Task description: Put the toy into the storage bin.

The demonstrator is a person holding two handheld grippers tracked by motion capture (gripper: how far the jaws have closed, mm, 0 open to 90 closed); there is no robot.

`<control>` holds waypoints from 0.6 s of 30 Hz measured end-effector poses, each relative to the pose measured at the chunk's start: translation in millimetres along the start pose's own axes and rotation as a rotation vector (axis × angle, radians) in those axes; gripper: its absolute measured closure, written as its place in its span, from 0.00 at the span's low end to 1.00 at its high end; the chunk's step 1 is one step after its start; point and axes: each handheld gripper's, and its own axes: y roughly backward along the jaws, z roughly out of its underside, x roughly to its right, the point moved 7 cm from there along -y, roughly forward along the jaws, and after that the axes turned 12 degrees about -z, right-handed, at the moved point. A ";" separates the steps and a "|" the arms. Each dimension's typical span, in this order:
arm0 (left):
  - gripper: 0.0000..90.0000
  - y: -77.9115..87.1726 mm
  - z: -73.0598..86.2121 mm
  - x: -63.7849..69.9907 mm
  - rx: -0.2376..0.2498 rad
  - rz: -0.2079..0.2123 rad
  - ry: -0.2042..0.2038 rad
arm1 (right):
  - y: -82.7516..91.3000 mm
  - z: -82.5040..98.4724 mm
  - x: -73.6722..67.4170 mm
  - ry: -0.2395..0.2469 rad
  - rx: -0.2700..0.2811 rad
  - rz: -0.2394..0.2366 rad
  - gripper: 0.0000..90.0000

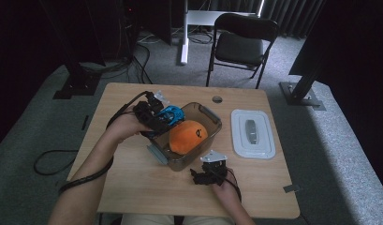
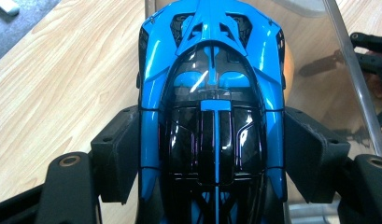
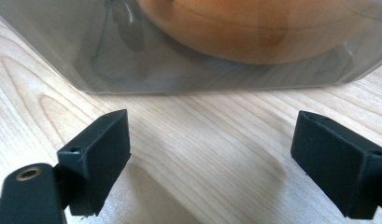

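Now, at the left of the high view, the left gripper [image 1: 157, 117] holds a blue toy car [image 1: 172, 114]. It is at the left rim of the box [image 1: 212, 123], just over the edge. In the left gripper view, the two black pads [image 2: 115, 158] press on the sides of the car [image 2: 212, 116]. The car is shiny blue with a black roof. Its nose points away from the hand, toward the box [image 2: 352, 70]. Light wood of the table [image 2: 62, 84] shows beside the car.

Next comes the box. It is see-through and brownish, and it stands near the middle of the table [image 1: 133, 187]. An orange soft toy [image 1: 187, 136] lies inside it. The toy has a small dark mark on it. The car is just beside the toy, at its upper left.

Below the box is the right gripper [image 1: 198, 176]. It sits low at the near wall of the box. In the right gripper view, its jaws stand wide apart and hold nothing. Bare table [image 3: 202, 154] lies between them. The box wall [image 3: 62, 56] is just ahead, and the orange toy [image 3: 254, 28] shows through it.

Far right on the table lies a white lid [image 1: 253, 133], flat and apart from the box.
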 end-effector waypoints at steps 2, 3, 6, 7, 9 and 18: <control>0.32 -4.6 -3.4 2.0 -0.004 0.008 -0.007 | 0.7 0.2 0.1 -0.001 0.002 -0.002 0.13; 0.32 -6.7 -5.0 2.8 -0.005 0.010 -0.008 | 1.0 0.2 0.2 -0.003 0.004 -0.007 0.13; 0.32 -13.0 -8.9 4.5 -0.002 0.019 -0.008 | 2.5 0.4 1.3 -0.009 0.008 -0.011 0.13; 0.32 -13.0 -8.9 4.5 -0.002 0.019 -0.008 | 2.5 0.4 1.3 -0.009 0.008 -0.011 0.13; 0.32 -20.6 -11.5 5.8 -0.011 0.031 -0.021 | 3.6 0.4 2.7 -0.016 0.018 -0.015 0.13; 0.32 -43.0 -14.8 10.1 -0.030 0.069 -0.012 | 5.7 1.5 6.1 -0.029 0.021 -0.021 0.13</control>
